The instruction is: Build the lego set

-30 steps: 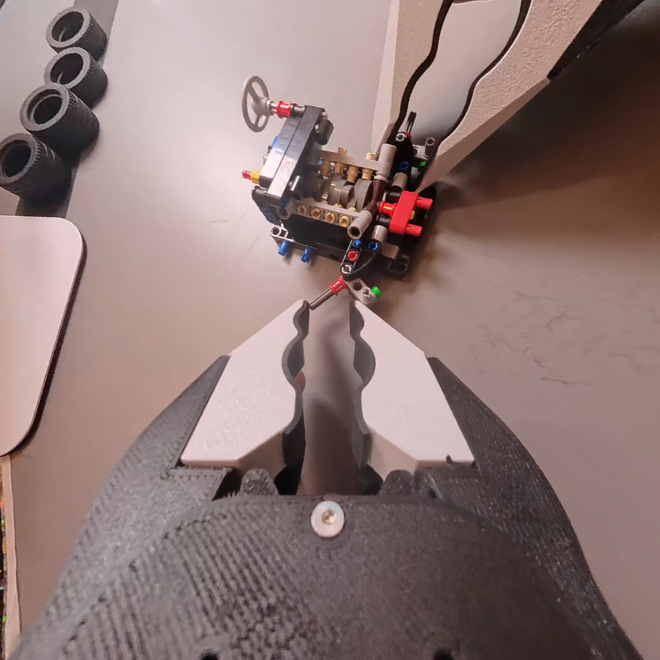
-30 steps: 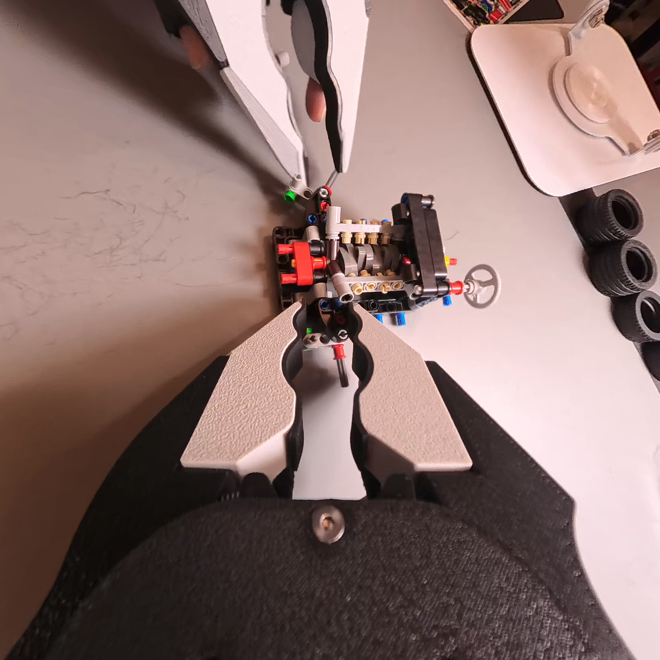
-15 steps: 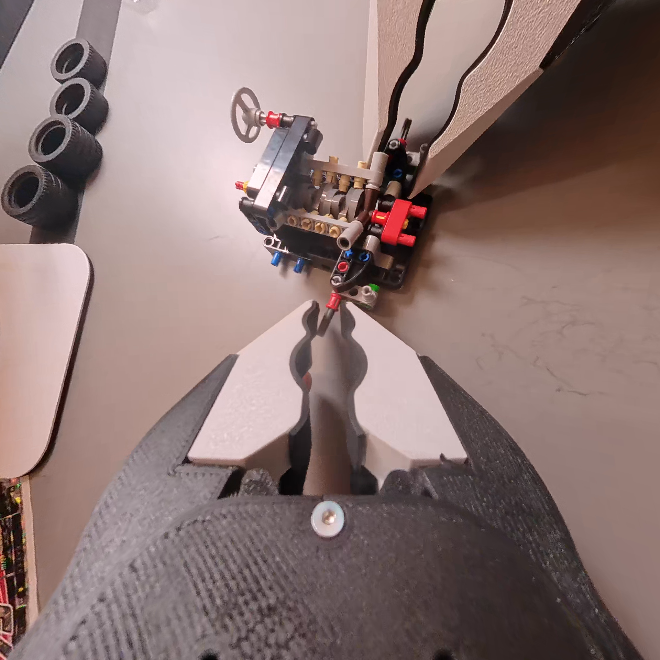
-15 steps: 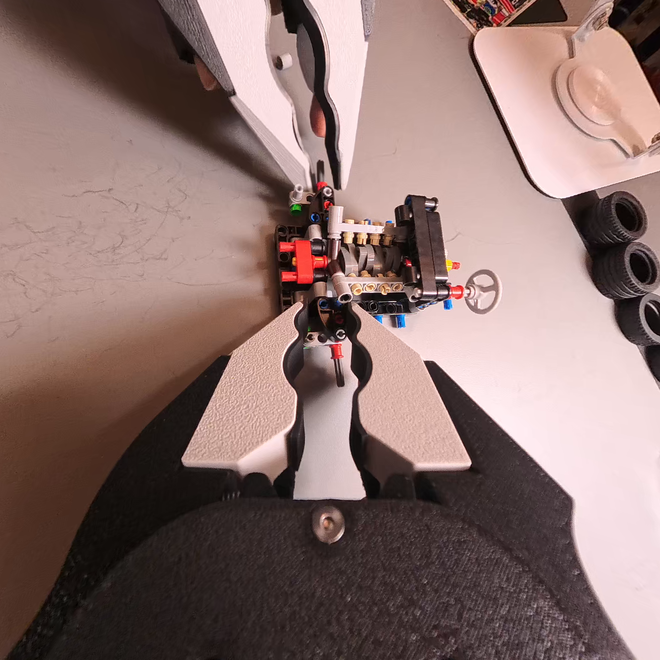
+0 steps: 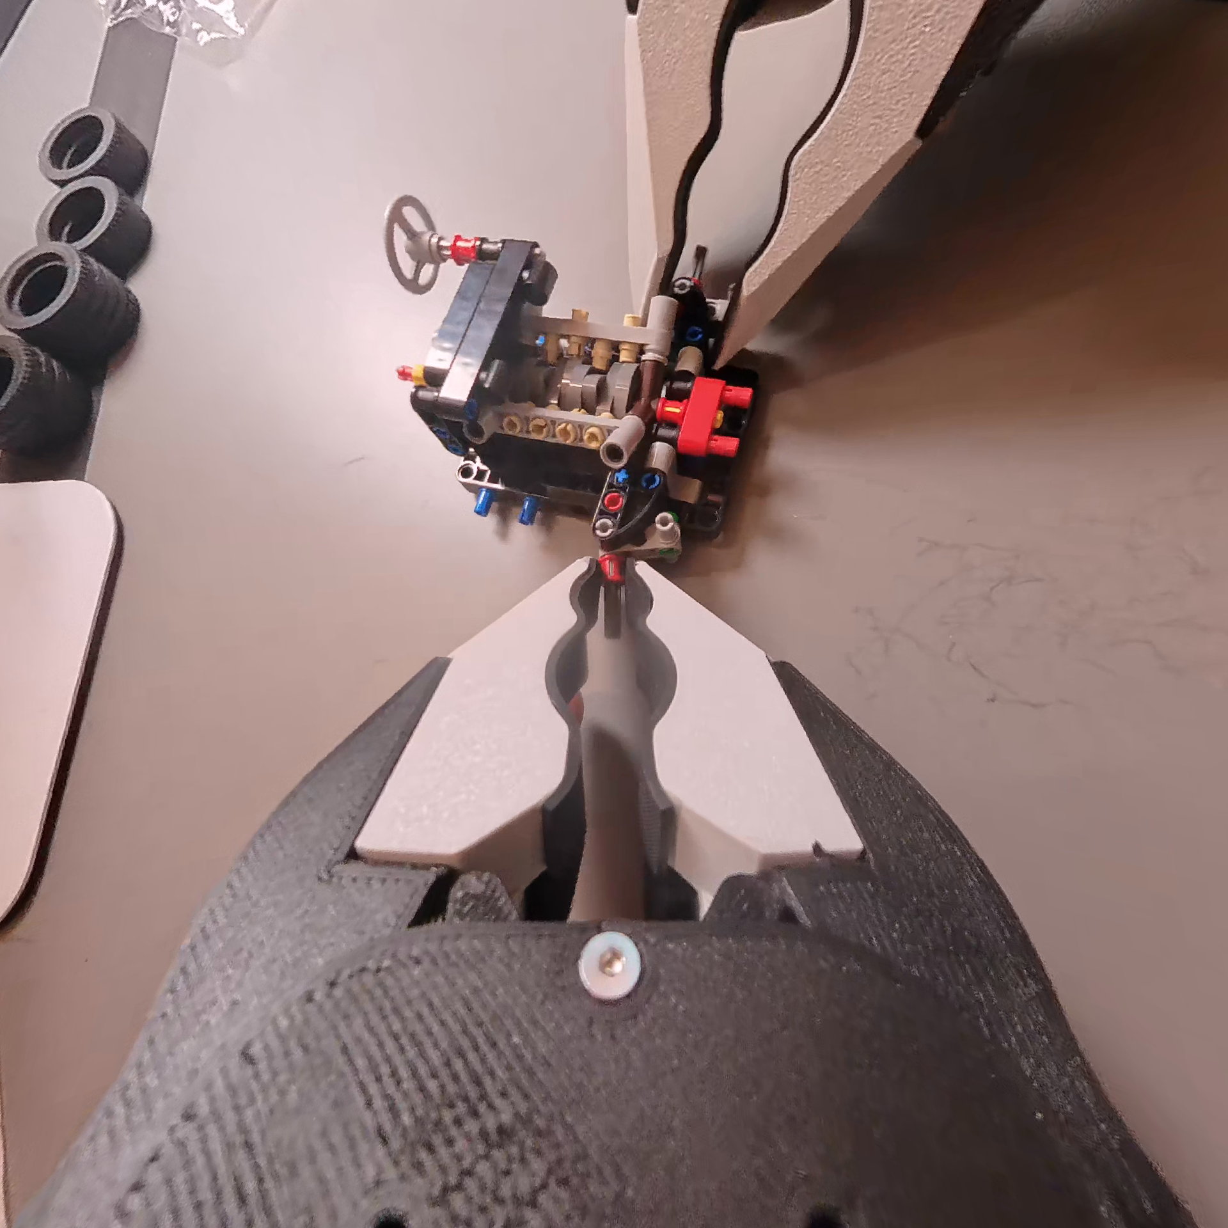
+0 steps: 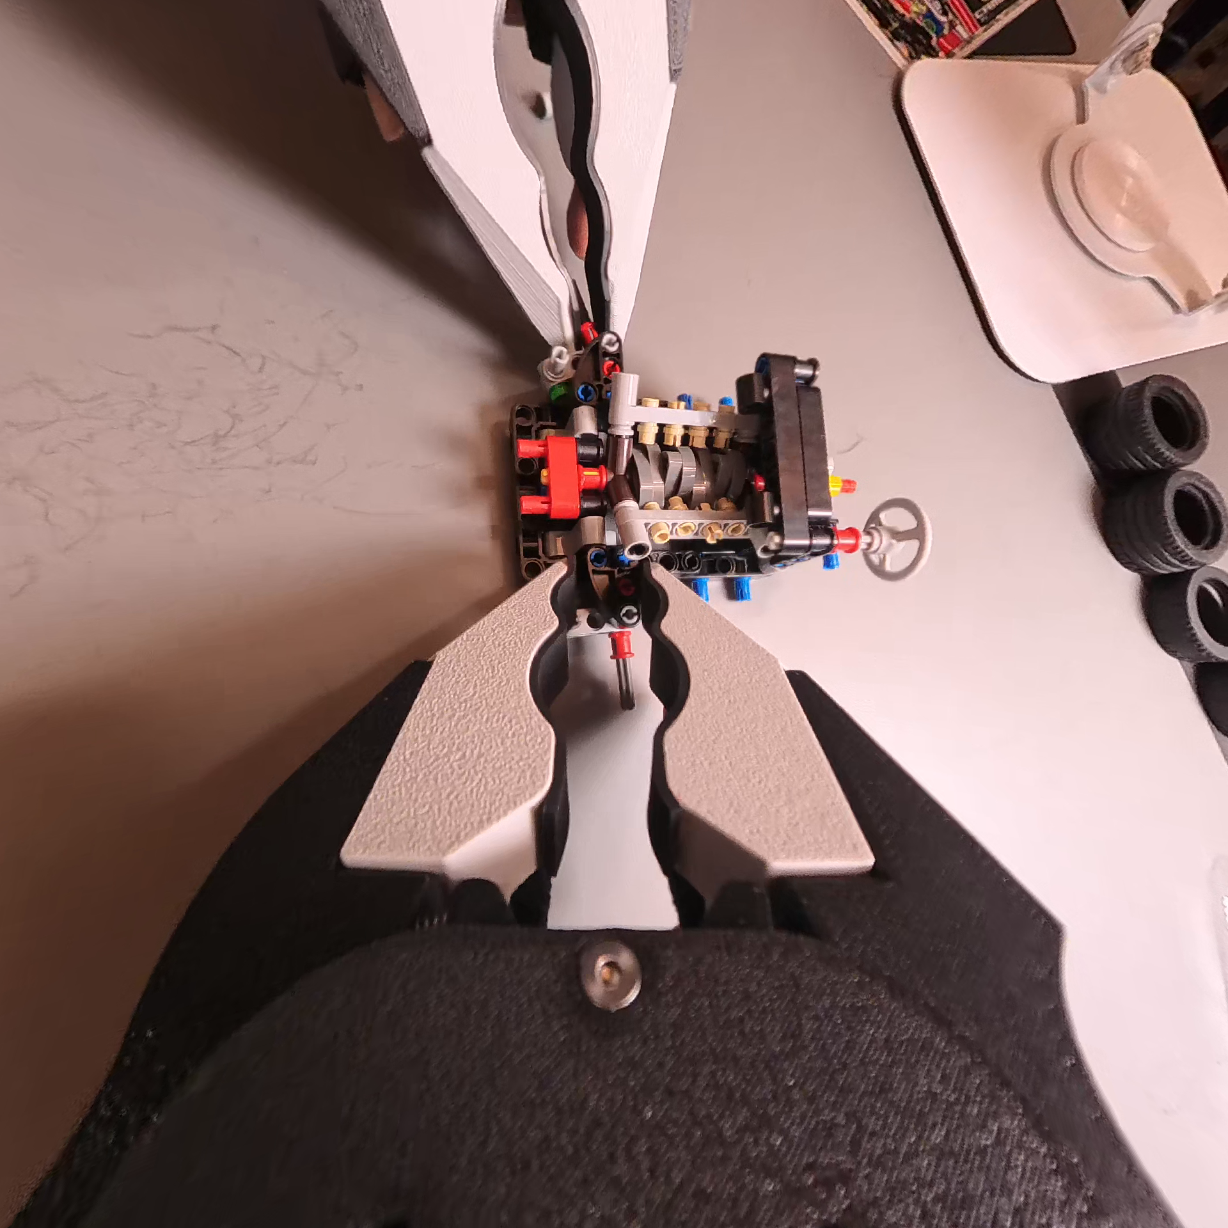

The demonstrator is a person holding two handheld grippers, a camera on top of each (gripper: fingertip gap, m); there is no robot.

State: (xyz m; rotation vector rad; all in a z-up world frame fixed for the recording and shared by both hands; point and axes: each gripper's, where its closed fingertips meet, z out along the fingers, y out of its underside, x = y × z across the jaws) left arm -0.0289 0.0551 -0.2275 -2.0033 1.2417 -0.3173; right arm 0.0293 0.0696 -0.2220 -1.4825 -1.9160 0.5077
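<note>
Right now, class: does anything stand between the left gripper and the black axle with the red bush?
Nothing visible does: the left gripper is shut on the black axle at the lego model's edge.

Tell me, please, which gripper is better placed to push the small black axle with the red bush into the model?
Left, probably. The left gripper is shut on the axle, right against the lego model. The right gripper straddles the model's opposite side, apparently steadying it.
</note>
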